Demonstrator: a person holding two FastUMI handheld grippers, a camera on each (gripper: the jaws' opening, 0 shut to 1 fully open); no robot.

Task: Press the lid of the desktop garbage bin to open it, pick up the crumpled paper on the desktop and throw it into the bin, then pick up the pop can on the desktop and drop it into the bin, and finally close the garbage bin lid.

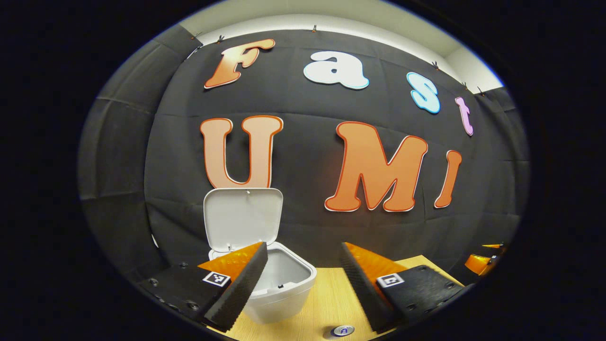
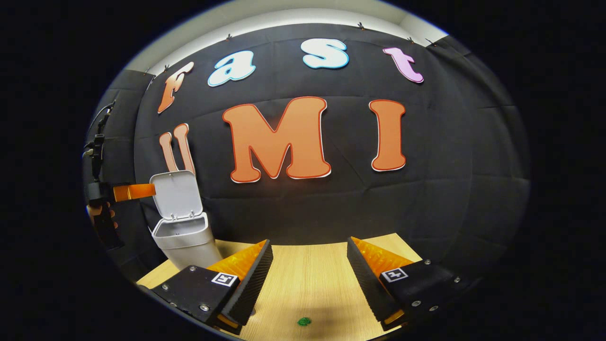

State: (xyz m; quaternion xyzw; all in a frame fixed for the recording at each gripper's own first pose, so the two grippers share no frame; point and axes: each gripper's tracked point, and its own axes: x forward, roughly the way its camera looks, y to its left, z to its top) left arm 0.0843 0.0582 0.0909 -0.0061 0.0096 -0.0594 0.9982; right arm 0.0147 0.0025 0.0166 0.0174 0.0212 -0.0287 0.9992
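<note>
The white desktop bin [image 1: 284,289] stands on the wooden table with its lid [image 1: 242,219] swung up against the wall. My left gripper [image 1: 303,246] hovers open just right of the bin's mouth, holding nothing. The top of a pop can [image 1: 342,330] shows below, between its fingers. In the right gripper view the bin [image 2: 185,241] stands at the far left with its lid [image 2: 175,194] raised. A hand [image 2: 100,211] holds the left gripper [image 2: 135,192] beside that lid. My right gripper [image 2: 308,241] is open and empty above the table. A small green crumpled lump [image 2: 304,321] lies below it.
The wooden table [image 2: 307,279] ends at the black cloth wall behind the bin. In the left gripper view, part of the right gripper [image 1: 480,263] shows at the far right edge, past the table's right corner.
</note>
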